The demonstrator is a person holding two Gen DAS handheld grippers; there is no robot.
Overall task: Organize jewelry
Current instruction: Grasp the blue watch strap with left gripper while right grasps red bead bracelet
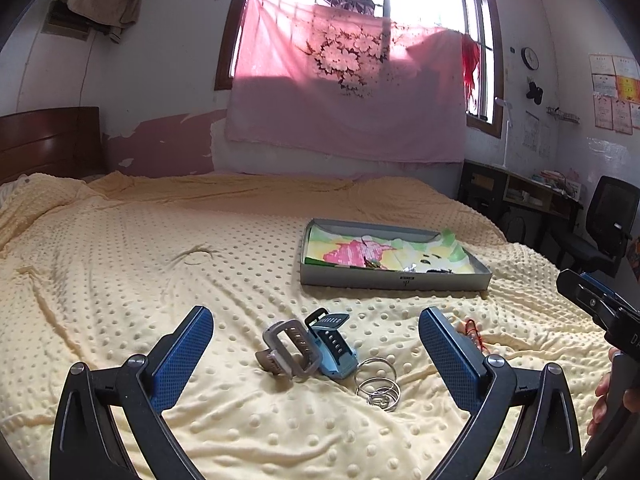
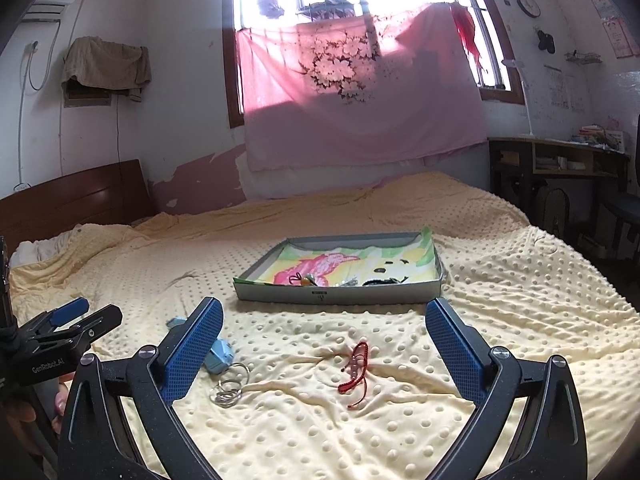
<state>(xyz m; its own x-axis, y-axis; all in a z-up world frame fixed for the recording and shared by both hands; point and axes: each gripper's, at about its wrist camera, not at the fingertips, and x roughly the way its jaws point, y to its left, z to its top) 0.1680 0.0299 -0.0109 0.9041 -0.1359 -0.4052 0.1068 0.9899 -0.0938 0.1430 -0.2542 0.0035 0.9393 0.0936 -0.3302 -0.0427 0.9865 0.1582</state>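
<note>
left gripper (image 1: 316,354) open, right gripper (image 2: 324,344) open (both empty)

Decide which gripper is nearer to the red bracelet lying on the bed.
Right. The right gripper is open with the red bracelet lying between its fingers. The left gripper is off to the side, framing the watches.

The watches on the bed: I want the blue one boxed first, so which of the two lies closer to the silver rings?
The blue watch; its body almost touches the silver rings. The grey watch lies on its far side, farther from them.
</note>
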